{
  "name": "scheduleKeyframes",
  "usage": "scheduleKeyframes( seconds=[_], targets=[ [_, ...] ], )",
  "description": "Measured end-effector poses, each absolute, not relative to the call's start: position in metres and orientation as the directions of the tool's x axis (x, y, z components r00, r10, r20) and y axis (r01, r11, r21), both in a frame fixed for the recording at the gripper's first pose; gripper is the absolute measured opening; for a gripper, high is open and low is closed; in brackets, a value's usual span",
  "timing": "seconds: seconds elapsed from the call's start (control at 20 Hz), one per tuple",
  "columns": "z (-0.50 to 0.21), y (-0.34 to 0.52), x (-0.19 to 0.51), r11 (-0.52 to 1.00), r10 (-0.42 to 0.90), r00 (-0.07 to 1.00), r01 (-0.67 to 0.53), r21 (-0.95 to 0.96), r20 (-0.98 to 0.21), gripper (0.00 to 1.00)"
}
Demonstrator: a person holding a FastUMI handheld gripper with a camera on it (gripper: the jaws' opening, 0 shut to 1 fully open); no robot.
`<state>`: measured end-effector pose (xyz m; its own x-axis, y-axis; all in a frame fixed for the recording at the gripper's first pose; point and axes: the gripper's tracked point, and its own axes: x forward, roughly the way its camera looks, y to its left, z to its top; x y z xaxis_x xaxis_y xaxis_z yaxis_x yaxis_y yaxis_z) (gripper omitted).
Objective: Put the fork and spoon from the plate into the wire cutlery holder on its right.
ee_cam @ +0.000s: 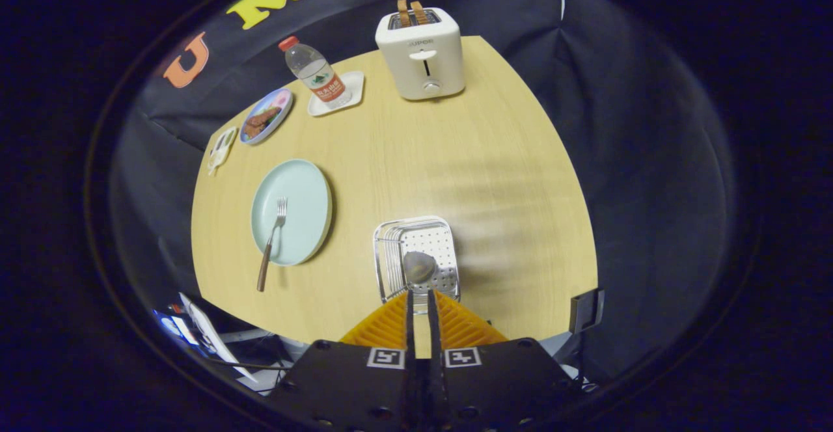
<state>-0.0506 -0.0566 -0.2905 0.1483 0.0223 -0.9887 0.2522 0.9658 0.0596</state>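
Gripper view, from left: fork (272, 237) lies across the pale plate (306, 188), handle overhanging onto the counter (403, 172). Right of it, the tool (422, 298) grips what seems the spoon (419, 267), its bowl over the wire cutlery holder (416, 253).

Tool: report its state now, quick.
Tool: shut on the spoon, holding it over the holder. Fork is on the plate.
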Motion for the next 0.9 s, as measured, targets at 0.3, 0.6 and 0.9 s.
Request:
scheduleKeyframes(
  seconds=[0.3, 0.6, 0.9],
  targets=[
    [-0.258, -0.034, -0.013, 0.986, -0.003, 0.376, 0.155, 0.060, -0.927, 0.66],
    [-0.240, 0.037, 0.016, 0.994, 0.039, 0.564, 0.059, 0.087, -0.825, 0.96],
    [-0.277, 0.116, 0.018, 0.991, 0.077, 0.582, 0.047, 0.128, -0.810, 0.97]
  ],
)
